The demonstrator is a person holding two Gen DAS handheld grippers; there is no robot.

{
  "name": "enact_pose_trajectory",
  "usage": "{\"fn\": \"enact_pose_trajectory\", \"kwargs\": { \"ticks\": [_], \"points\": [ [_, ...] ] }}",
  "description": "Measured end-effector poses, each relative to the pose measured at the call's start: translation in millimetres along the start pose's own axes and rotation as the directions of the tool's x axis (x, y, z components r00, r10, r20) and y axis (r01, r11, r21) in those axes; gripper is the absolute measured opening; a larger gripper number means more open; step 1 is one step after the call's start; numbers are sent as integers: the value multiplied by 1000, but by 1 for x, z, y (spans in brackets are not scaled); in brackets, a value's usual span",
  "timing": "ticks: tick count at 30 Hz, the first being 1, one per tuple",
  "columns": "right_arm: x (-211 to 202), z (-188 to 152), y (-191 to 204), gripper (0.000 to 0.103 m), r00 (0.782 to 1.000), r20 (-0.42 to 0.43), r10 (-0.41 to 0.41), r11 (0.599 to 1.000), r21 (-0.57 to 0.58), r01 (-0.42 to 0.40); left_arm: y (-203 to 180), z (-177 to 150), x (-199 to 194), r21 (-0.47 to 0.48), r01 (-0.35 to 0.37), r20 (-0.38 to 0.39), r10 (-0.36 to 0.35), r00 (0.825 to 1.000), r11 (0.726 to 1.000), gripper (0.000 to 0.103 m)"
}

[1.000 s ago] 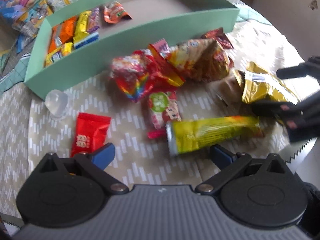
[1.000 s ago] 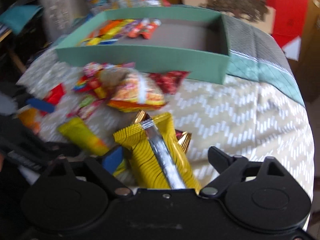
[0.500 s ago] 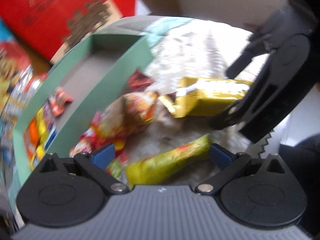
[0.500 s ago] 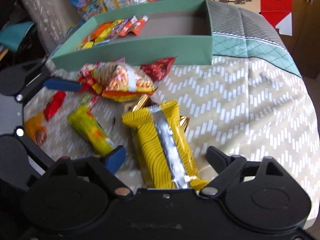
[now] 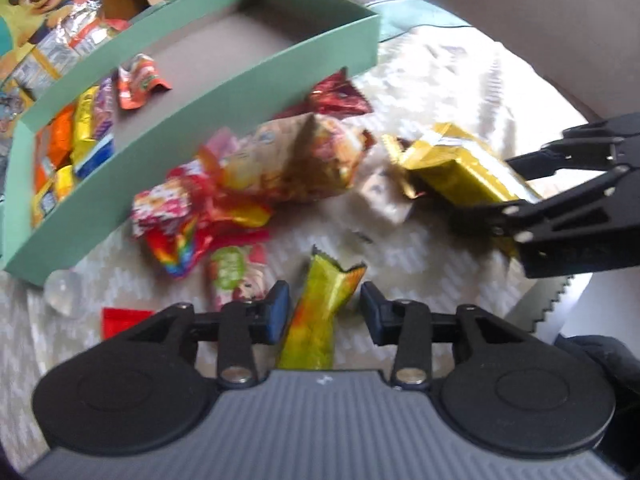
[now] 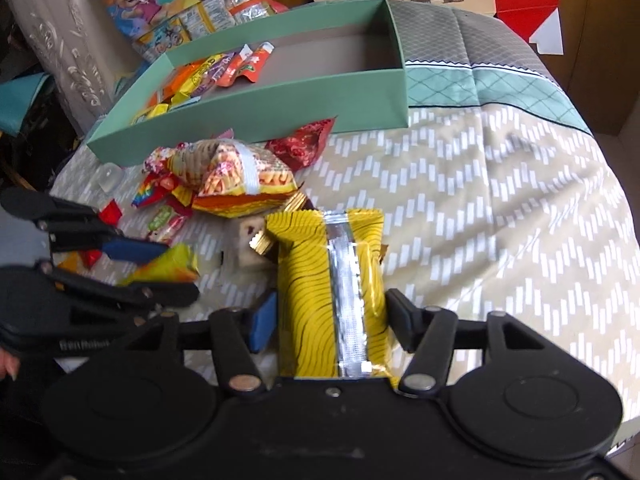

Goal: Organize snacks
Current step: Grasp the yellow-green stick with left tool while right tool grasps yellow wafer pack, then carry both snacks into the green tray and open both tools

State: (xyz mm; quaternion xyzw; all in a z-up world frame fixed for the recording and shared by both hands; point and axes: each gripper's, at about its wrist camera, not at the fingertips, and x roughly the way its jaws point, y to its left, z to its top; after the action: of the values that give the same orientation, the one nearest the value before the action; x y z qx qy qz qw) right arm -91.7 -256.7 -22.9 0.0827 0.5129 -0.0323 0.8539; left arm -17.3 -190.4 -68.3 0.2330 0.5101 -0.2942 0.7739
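Straddling a slim yellow-green snack stick [image 5: 320, 312], the left gripper [image 5: 323, 307] has just been narrowing its jaws, yet daylight shows on both sides and the pads are not pressing. At three o'clock from it, the right gripper [image 6: 329, 316] has likewise been narrowing around a yellow striped packet [image 6: 332, 280]; the dark pad touches one edge, and whether the blue pad presses I cannot tell. Toward twelve o'clock lies a loose heap of bright wrappers [image 6: 224, 176] on the patterned cloth [image 6: 500, 208]. Farthest, the green tray [image 6: 280, 96] holds sorted snacks [image 5: 80, 136] at its nine o'clock end.
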Motion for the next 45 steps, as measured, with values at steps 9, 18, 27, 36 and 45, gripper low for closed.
{"fn": "enact_pose_trajectory", "kwargs": {
  "ticks": [9, 18, 27, 36, 45],
  "points": [
    [-1, 0, 14, 50, 999, 45, -27, 999, -19, 28, 4, -9, -10, -32, 0, 21, 1, 1000, 999, 16],
    [-29, 21, -2, 50, 994, 101, 52, 993, 100, -62, 39, 4, -56, -174, 101, 131, -78, 988, 980, 16],
    [-28, 83, 1, 50, 979, 188, 86, 987, 115, -109, 81, 61, -71, -258, 54, 219, 4, 976, 965, 17],
    [23, 180, 8, 50, 979, 201, 29, 988, 145, -59, 134, 138, -27, -335, -5, 198, 76, 977, 942, 17],
    [89, 245, -6, 50, 988, 155, -3, 988, 150, -21, 174, 198, 39, -389, -14, 146, 77, 986, 921, 17]
  ]
}}
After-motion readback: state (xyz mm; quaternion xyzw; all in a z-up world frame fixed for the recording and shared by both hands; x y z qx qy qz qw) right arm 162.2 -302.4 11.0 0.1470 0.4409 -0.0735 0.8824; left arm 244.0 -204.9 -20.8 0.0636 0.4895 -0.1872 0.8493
